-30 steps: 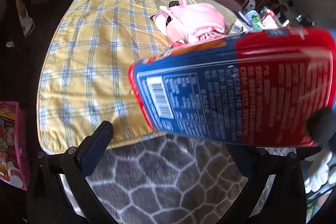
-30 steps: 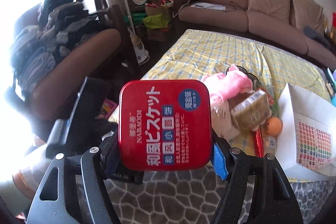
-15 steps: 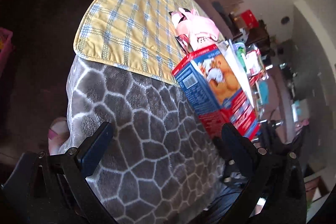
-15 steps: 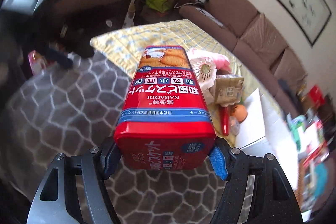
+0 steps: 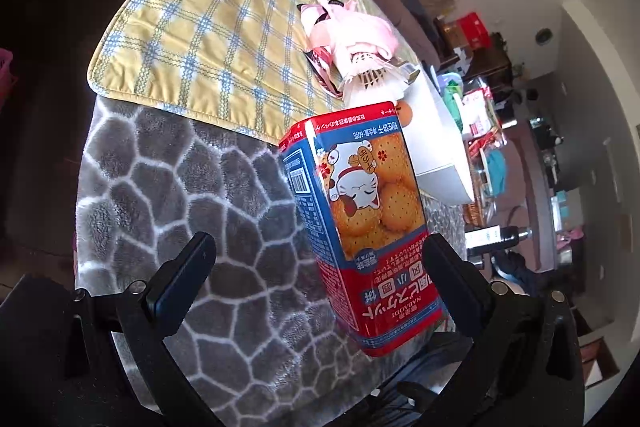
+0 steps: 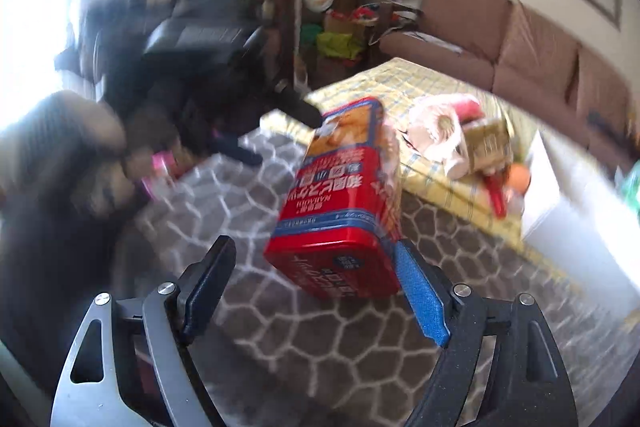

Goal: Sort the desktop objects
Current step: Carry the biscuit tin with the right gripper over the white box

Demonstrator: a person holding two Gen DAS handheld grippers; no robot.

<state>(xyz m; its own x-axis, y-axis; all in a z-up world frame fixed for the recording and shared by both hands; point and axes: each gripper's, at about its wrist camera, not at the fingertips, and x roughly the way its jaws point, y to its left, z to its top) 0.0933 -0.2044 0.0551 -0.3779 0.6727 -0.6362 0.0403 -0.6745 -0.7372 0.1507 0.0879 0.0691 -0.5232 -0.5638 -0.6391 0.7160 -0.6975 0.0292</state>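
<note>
Biscuit tin [image 6: 340,195] stands on grey rug [image 6: 320,339]; right tongs [image 6: 316,291] spread wide.

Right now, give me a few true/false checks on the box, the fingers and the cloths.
1. The box is red and blue. True.
2. The right gripper clamps the box from both sides. False: its fingers are spread, with a clear gap between the box and the black finger.
3. A pink bundle sits on the yellow cloth. True.
4. The left gripper is shut. False: its fingers stand wide apart and hold nothing.
5. The box is over the yellow cloth. False: it is over the grey rug, tilted.
</note>
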